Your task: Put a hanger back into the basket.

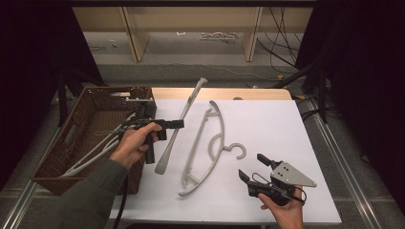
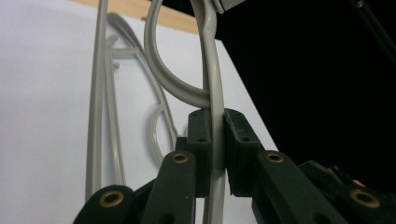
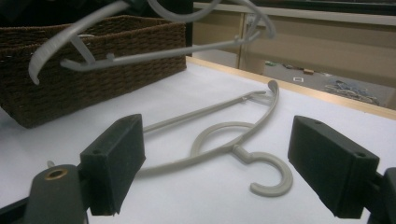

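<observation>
Clamped between left gripper (image 1: pixel 179 123) jaws: one grey hanger (image 2: pixel 214 70), lifted. Right gripper (image 1: pixel 249 168) wide open, empty; second hanger (image 3: pixel 224 140) ahead on surface (image 1: pixel 267 119), seemingly next.

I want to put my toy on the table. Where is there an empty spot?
The white table is bare on its far right side, beyond the hook of the flat hanger. The near strip between that hanger and the right tongs is free too. It's crowded on the left: the basket, the left tongs and their lifted hanger.
</observation>
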Motion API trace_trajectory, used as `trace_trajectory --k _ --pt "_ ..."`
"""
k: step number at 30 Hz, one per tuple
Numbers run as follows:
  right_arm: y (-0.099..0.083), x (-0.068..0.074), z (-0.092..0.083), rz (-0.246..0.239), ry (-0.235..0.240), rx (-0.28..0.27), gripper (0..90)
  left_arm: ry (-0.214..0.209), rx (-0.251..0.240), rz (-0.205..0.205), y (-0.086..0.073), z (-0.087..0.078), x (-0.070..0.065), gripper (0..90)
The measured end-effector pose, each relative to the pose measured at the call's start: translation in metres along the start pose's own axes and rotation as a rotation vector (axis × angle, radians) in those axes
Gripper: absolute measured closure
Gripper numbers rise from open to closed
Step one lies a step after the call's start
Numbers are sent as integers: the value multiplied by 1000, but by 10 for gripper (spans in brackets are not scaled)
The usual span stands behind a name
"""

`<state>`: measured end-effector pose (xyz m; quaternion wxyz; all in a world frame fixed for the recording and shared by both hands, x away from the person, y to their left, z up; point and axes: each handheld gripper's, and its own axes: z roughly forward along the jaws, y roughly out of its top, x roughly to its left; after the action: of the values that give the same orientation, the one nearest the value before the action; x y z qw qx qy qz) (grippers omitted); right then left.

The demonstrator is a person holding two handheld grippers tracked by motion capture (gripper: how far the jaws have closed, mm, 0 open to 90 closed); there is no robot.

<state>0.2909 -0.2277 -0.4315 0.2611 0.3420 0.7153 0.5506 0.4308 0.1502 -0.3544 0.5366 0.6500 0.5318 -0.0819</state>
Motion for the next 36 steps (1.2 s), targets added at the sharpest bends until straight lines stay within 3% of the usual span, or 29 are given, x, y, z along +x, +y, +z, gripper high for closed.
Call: trace_trajectory --k 7,15,17,23,26,31,36 --pt "0 0 0 3 -2 0 197 -18 -40 31 10 -29 -11 815" --pt "0 0 0 4 -3 1 197 -27 -76 42 16 -66 -5 816" --pt "0 0 0 5 -6 -2 197 -14 -91 48 18 -77 -3 816" --pt "-1 0 0 7 -4 17 196 23 -137 49 22 -112 10 815" --pt "-1 0 1 7 -4 19 197 45 -149 58 23 -121 13 816" --pt "-2 0 4 10 8 -6 197 77 -175 77 28 -142 32 816" --pt "-2 0 3 14 6 5 197 86 -174 95 29 -151 46 816"
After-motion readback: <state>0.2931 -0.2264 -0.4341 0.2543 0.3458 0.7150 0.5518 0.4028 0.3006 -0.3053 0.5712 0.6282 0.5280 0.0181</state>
